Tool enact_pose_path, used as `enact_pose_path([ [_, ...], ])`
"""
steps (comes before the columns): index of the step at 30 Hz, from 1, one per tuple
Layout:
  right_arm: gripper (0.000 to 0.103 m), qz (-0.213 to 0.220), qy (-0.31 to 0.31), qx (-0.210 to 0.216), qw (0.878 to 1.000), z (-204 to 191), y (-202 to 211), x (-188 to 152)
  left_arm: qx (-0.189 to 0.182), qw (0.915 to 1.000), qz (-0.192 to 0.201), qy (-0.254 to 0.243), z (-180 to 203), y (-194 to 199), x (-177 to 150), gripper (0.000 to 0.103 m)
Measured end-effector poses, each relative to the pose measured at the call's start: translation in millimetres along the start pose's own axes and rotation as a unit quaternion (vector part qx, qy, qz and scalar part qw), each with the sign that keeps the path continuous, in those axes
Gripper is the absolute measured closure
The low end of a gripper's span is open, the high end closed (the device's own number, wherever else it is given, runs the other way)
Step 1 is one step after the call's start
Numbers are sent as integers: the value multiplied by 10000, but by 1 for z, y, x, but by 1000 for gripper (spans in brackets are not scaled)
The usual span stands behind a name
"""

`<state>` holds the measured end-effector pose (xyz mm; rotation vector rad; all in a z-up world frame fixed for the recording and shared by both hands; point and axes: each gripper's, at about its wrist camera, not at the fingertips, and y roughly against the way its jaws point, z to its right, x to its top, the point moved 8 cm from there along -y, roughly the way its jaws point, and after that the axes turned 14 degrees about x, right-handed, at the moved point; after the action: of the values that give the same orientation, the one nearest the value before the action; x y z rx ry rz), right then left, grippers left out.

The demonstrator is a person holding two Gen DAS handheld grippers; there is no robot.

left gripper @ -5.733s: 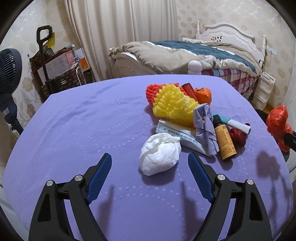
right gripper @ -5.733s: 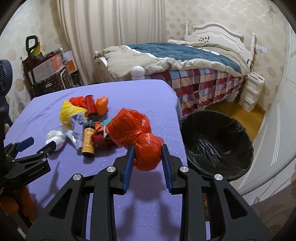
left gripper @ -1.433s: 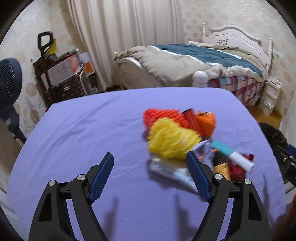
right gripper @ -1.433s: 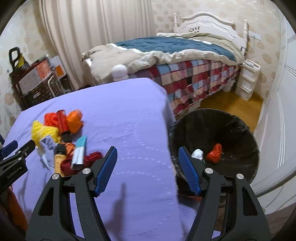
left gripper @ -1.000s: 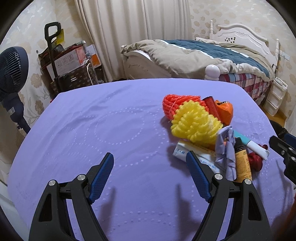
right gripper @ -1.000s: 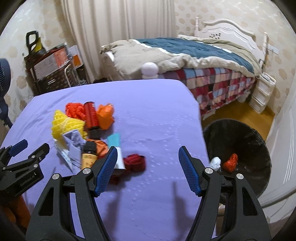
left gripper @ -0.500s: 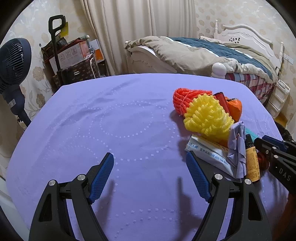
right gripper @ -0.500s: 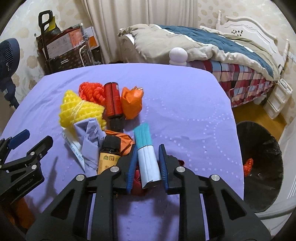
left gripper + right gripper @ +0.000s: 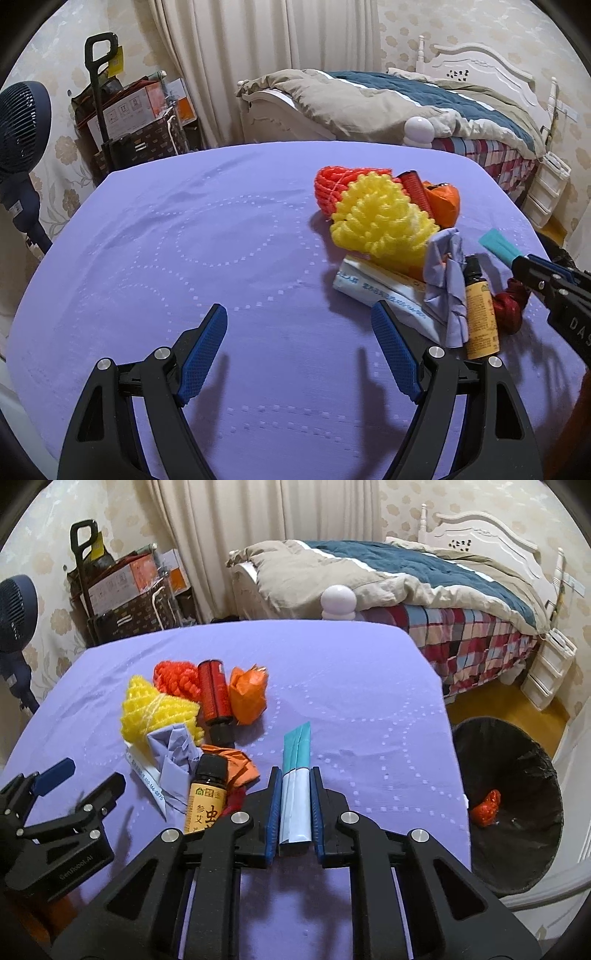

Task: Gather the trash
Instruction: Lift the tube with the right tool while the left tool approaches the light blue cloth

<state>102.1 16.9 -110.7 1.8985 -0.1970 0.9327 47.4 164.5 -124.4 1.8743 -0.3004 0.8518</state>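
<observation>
My right gripper (image 9: 294, 775) is shut on a teal and white tube (image 9: 295, 775) and holds it just above the purple table (image 9: 332, 672); the tube's teal end also shows in the left wrist view (image 9: 496, 249). A trash pile lies left of it: yellow foam net (image 9: 155, 710), red net (image 9: 175, 677), red cylinder (image 9: 214, 690), orange wrapper (image 9: 247, 694), crumpled purple paper (image 9: 173, 749), brown bottle (image 9: 207, 797). My left gripper (image 9: 299, 325) is open and empty over bare cloth, left of the pile (image 9: 380, 225).
A black-lined bin (image 9: 517, 812) stands on the floor right of the table, with red trash (image 9: 487, 806) inside. A bed (image 9: 406, 579) lies behind. Boxes and a cart (image 9: 125, 590) stand at the back left, a fan (image 9: 14, 609) at the left.
My right gripper swung back from the bin to the pile, closed on the teal and white tube and has lifted it slightly. My left gripper stayed open and shifted a little.
</observation>
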Motion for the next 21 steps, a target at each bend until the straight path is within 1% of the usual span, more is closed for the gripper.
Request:
enact_pose_path([
  [7,88,107,-127,-77,9998,14,10,-1,-73,9999,31,-78,10,6,-1,25],
  [11,88,133,-229,-218,9994,26,13,-6,-64,9999,33,-141,14,5,-2,25],
  [15,89,37,-423,-341,9985,42,11,-20,-52,9999,-16,-94,13,3,-3,25],
  [16,93,-21,-482,-349,9982,46,9,-25,-53,9999,-25,-84,13,3,-3,25],
  [17,93,-60,-525,-340,9980,48,8,-27,-51,9999,-36,-84,13,2,-3,25],
  [21,93,-110,-501,-350,9981,48,6,-28,-51,9999,-41,-135,16,1,-3,25],
])
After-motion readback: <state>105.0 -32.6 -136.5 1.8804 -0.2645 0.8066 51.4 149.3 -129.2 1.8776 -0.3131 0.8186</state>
